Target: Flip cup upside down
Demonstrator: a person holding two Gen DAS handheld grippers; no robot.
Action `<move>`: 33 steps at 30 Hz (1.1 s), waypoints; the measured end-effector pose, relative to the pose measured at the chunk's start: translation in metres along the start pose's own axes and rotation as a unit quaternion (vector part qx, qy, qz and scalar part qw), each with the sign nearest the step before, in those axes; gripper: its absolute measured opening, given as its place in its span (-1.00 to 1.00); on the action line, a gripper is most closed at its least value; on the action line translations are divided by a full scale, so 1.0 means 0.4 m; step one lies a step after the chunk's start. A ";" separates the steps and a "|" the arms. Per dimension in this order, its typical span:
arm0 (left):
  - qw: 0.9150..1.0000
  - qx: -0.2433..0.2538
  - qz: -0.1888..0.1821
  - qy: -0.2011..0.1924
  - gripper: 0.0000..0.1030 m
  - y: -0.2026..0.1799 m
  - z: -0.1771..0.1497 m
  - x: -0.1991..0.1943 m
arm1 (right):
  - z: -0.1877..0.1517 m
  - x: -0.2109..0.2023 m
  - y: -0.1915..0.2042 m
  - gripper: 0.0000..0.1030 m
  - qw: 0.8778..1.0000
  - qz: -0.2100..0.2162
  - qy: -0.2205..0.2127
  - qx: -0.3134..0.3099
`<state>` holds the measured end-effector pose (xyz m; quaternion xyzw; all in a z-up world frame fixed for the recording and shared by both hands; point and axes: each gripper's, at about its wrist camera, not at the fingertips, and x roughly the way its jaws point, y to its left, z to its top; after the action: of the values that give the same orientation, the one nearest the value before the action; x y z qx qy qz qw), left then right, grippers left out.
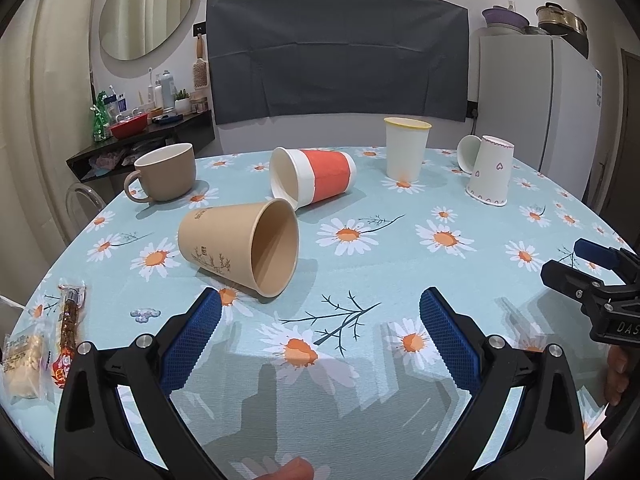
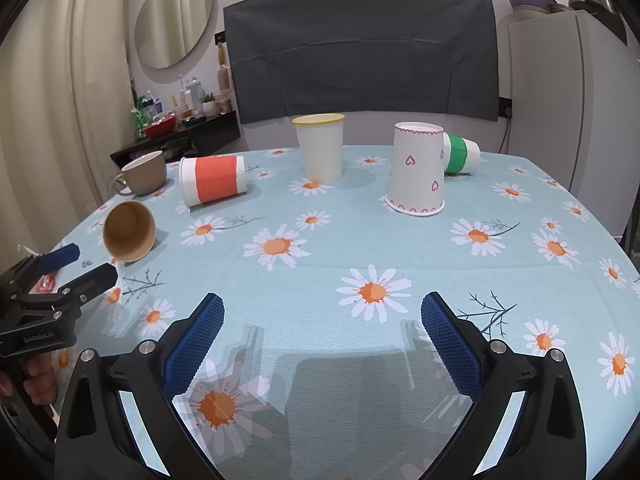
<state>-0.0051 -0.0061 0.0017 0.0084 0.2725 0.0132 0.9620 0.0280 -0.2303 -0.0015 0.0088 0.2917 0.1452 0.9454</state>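
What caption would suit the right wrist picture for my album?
Open right hand-held gripper above a daisy tablecloth scattered with paper cups.

The left gripper (image 1: 320,320) has glossy black plastic arms, blue fingers (image 1: 192,340) with a fine gridded texture and serrated edges, and round silver screws at the joints. The right gripper (image 2: 322,322) looks identical. White lettering marks each black body. Bare skin of a hand (image 2: 38,386) shows.
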 end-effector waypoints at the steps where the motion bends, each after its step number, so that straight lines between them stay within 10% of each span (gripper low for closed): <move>1: 1.000 -0.003 0.002 -0.003 0.89 0.002 0.000 -0.001 | 0.000 0.000 0.000 0.85 1.000 0.000 -0.001 0.000; 33: 1.000 -0.001 0.003 -0.004 0.89 0.004 -0.003 0.000 | 0.001 0.000 0.001 0.84 1.000 0.001 0.000 -0.004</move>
<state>-0.0058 -0.0045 0.0009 0.0079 0.2687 0.0166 0.9630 0.0280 -0.2299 -0.0012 0.0057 0.2913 0.1473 0.9452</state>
